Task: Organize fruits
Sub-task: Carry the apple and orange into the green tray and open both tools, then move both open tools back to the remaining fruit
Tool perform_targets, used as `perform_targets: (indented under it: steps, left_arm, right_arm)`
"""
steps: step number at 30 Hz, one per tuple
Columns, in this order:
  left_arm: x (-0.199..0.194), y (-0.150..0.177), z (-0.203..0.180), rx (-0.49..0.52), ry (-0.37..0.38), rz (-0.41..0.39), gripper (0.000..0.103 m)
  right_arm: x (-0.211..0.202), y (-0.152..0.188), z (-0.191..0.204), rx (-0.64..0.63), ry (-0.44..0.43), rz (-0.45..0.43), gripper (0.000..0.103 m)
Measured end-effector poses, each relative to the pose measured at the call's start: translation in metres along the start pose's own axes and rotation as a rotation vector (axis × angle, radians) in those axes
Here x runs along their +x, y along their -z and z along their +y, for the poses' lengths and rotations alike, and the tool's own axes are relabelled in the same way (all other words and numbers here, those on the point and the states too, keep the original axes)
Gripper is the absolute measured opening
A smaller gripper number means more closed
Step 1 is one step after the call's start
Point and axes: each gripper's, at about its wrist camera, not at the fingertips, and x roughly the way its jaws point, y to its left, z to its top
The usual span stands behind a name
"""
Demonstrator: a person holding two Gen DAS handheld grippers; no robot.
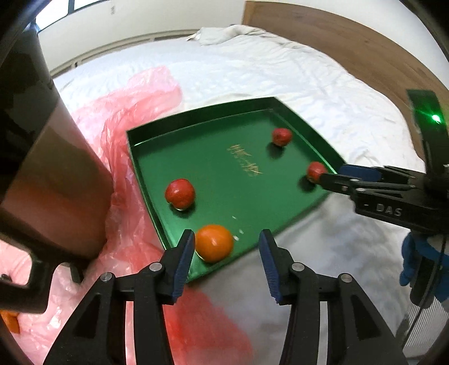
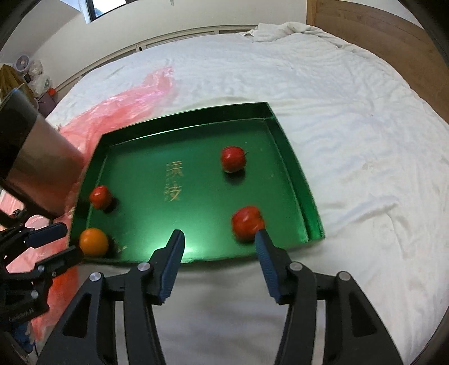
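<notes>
Four fruits are spread out loose in the green tray [image 2: 291, 165], none touching. An orange [image 2: 93, 241] is parked in the near-left corner, a red one [image 2: 100, 196] just behind it, another red [image 2: 233, 159] far right, the last red [image 2: 247, 223] near right.

Home bedroom: white-sheeted bed [image 2: 336, 112], wooden headboard [image 2: 378, 28], window [image 2: 106, 7].

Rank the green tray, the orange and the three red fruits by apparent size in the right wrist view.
1. Green tray
2. Nearest red fruit
3. Orange and far red fruit: alike
4. Left red fruit
Nearness may inflate the nearest one.
</notes>
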Motion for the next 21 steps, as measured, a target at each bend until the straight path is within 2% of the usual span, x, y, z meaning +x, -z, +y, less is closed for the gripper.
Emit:
perform_targets:
  steps: [5, 13, 21]
  left_arm:
    - [-0.024, 0.014, -0.003, 0.013, 0.026, -0.020, 0.043]
    - [-0.059, 0.044, 0.016, -0.009, 0.035, -0.033, 0.043]
    - [-0.096, 0.072, 0.056, -0.058, -0.004, -0.032, 0.043]
  right_arm:
    - [-0.013, 0.013, 0.018, -0.002, -0.003, 0.003, 0.099]
    - [-0.033, 0.032, 0.055, -0.020, -0.018, 0.007, 0.099]
    - [-0.049, 0.052, 0.121, -0.070, -0.119, 0.039, 0.099]
